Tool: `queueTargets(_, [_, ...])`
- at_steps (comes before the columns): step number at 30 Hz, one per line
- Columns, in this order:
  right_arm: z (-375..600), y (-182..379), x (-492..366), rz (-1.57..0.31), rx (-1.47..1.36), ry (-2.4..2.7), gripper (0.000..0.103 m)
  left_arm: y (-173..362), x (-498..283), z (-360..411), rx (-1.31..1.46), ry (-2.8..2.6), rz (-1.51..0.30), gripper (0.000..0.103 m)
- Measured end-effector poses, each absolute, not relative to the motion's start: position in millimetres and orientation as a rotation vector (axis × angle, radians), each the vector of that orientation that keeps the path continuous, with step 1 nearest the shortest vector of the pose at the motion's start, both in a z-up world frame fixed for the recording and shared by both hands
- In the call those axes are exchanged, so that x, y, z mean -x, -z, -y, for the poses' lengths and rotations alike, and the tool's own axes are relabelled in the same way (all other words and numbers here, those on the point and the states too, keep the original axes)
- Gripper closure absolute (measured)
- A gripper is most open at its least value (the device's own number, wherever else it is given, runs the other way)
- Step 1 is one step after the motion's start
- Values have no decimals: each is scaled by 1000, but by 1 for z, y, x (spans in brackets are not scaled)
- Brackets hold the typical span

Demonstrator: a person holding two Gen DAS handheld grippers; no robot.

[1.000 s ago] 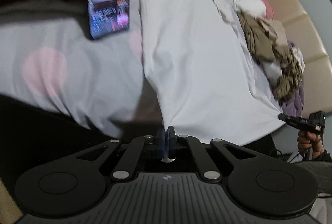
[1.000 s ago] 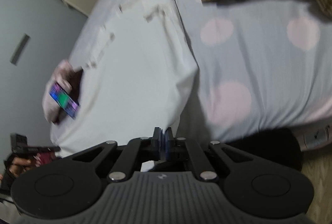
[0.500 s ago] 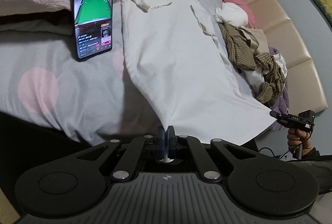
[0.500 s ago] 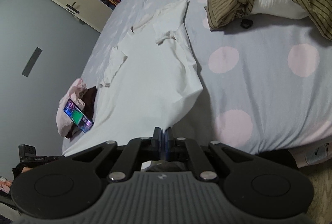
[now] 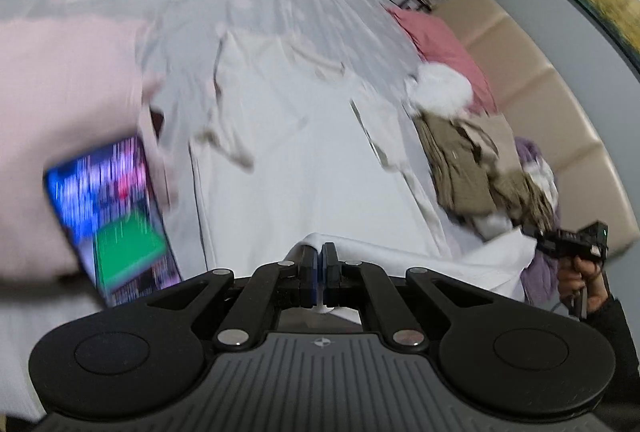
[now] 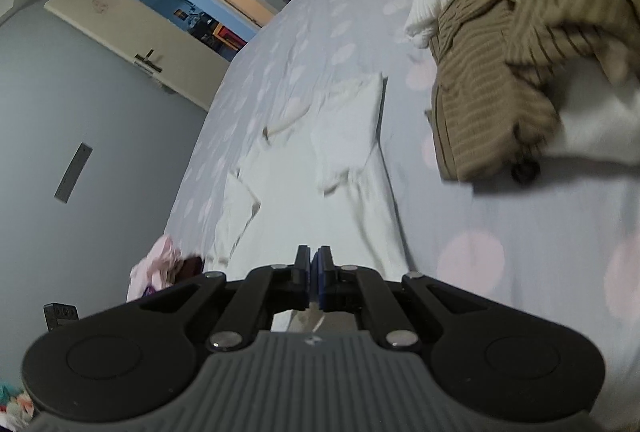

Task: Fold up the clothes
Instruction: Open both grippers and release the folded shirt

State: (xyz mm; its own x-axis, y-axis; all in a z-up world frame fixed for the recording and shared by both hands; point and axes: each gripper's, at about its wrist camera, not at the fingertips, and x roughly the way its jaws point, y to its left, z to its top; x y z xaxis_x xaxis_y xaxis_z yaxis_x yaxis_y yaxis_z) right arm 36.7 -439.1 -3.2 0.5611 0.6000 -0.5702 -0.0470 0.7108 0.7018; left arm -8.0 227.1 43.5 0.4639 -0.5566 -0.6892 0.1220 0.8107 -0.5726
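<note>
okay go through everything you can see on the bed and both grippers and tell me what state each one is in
Left gripper: shut on the hem.
Right gripper: shut on the hem.
White short-sleeved t-shirt: spread flat, sleeves folded in, hem lifted.
Black smartphone: screen lit, face up.
Brown striped clothes pile: crumpled, unfolded.
Pink-dotted grey bedsheet: wrinkled.

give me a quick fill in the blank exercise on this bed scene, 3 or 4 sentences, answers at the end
1. Both grippers are shut on the bottom edge of a ____ shirt.
2. The bedsheet is grey with big ____ dots.
3. In the left wrist view, the lit phone lies to the ____ of the shirt.
4. The striped brown clothes lie in a heap, not yet ____.

Missing words: white; pink; left; folded
</note>
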Motion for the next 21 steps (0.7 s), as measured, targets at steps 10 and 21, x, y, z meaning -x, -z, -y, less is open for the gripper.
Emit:
queueTargets(10, [441,-5,-147,-944,-699,-406,100,-39,-100,-238,567,354,-1047,103])
queueTargets(21, [368,46,-164,-1089,-3,-432,67,12,-160,-215,392,256,-1233,94])
